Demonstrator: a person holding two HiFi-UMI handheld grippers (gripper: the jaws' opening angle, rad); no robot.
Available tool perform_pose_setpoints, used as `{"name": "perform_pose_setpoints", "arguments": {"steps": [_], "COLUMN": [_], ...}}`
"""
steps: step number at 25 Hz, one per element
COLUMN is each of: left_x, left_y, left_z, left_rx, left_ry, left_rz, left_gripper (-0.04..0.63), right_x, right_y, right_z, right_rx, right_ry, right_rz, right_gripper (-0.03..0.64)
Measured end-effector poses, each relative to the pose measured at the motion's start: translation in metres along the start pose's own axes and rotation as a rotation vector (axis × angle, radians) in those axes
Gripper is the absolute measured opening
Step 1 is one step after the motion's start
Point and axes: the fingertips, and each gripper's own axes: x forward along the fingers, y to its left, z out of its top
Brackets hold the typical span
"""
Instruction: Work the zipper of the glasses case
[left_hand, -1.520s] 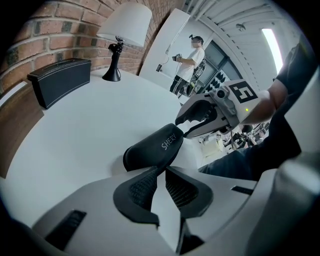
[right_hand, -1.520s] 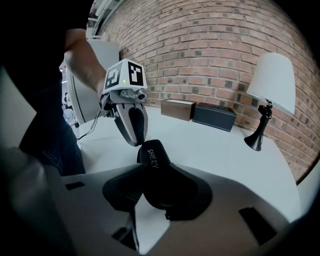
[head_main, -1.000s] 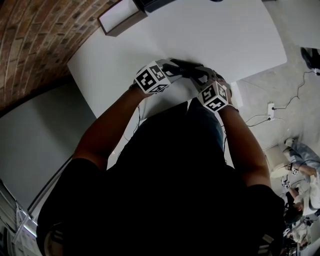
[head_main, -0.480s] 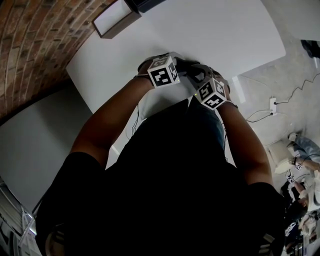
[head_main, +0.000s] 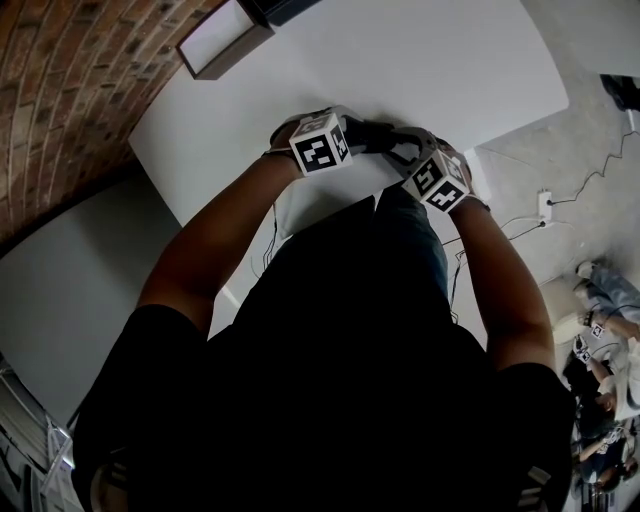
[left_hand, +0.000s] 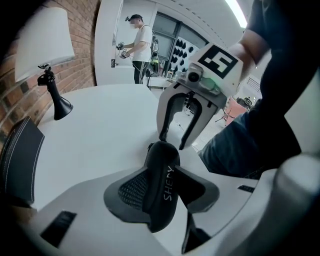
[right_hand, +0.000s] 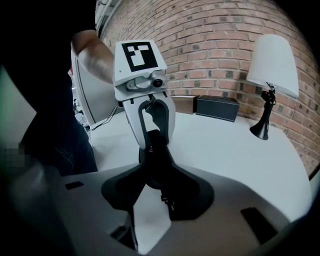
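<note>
A black glasses case (left_hand: 162, 180) with pale lettering stands on edge at the near edge of the white table (head_main: 450, 70). My left gripper (head_main: 358, 133) and right gripper (head_main: 405, 150) face each other, one at each end of it. The left pads (left_hand: 131, 191) lie against the case's sides while those jaws are opening. From the right gripper view, the case (right_hand: 156, 162) sits between the far tips of the right gripper's pads (right_hand: 192, 192), touching both, and these jaws are opening too. A small zipper pull (right_hand: 167, 201) hangs below the case's near end.
A white-shaded lamp (right_hand: 270, 75) on a black stand is at the table's far side by the brick wall. A black box (right_hand: 217, 107) and a brown box (right_hand: 182, 104) stand at the back. A dark stitched case (left_hand: 17, 155) stands at the left. A person (left_hand: 139, 47) stands far off.
The left gripper's cube has turned and shifted slightly right, closer to the right gripper. The right gripper has rolled a little. Both stay at the case by the table edge.
</note>
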Motion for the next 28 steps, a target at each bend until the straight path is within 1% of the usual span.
{"name": "perform_pose_setpoints", "arguments": {"steps": [2,4,7,9,13,18,21,26,28], "left_x": [0.001,0.001,0.0,0.0,0.0,-0.001,-0.001,0.0,0.004], "left_y": [0.001,0.002,0.0,0.0,0.001,0.001,0.003,0.004,0.006], "left_z": [-0.001,-0.001,-0.001,0.001,0.001,0.001,0.001,0.001,-0.001], "left_rx": [-0.001,-0.002,-0.003,0.003,0.002,-0.009,-0.008,-0.003,0.008], "left_ry": [0.002,-0.002,-0.001,0.0,-0.001,-0.006,-0.012,-0.016,-0.023], "left_rz": [-0.003,-0.004,-0.002,0.001,0.003,0.001,0.0,-0.001,0.008], "left_gripper": [0.179,0.181,0.18,0.179,0.181,0.181,0.181,0.181,0.183], "right_x": [-0.007,-0.013,-0.017,-0.016,-0.004,0.017,0.027,0.035,0.037], "right_y": [-0.014,-0.03,-0.051,-0.061,-0.066,-0.055,-0.052,-0.048,-0.044], "right_z": [-0.008,-0.013,-0.016,-0.017,-0.021,-0.025,-0.031,-0.031,-0.032], "right_rx": [0.019,0.016,-0.012,-0.051,-0.168,-0.313,-0.415,-0.585,-0.653], "right_ry": [0.01,0.022,0.05,0.074,0.136,0.18,0.213,0.23,0.232], "right_rz": [0.008,0.005,-0.001,0.002,0.053,0.145,0.178,0.215,0.238], "right_gripper": [0.158,0.156,0.152,0.148,0.139,0.128,0.114,0.114,0.096]}}
